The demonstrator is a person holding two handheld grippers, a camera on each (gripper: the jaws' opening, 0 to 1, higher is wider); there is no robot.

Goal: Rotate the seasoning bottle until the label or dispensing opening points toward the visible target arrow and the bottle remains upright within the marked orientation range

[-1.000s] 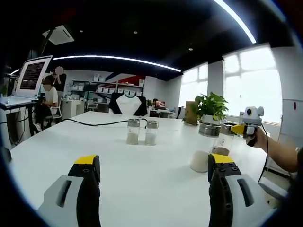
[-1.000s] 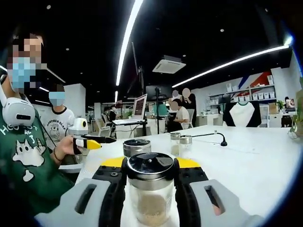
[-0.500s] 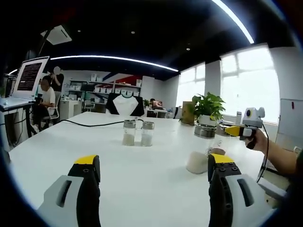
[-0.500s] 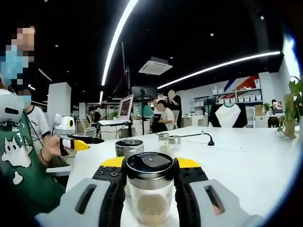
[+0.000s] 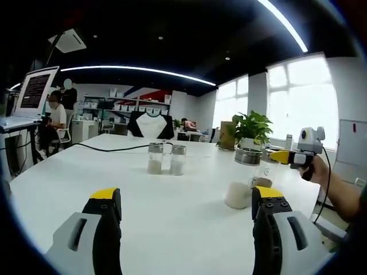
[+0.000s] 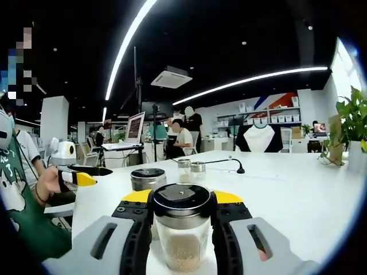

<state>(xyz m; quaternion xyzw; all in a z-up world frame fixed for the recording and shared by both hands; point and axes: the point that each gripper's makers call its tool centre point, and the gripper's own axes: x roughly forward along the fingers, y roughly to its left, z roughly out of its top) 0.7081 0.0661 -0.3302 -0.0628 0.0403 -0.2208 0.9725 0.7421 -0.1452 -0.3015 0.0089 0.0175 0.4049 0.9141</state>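
Note:
A glass seasoning bottle with brown grains and a black and metal lid stands upright on the white table. My right gripper is shut on it just below the lid. In the left gripper view the same bottle is half hidden behind a second jar, with the right gripper and a hand at its far side. My left gripper hovers low over the table, open, with nothing between its jaws. It also shows as a yellow-tipped tool at the left.
A second jar with white contents stands close to the held bottle. Two small shakers stand mid-table, near a black cable. A potted plant and a screen stand at the edges. A person in green sits close.
The right gripper view has swung, so the background slid left, with the bottle still held between the jaws. In the left gripper view the hand and right gripper shifted slightly right. The left gripper stays open.

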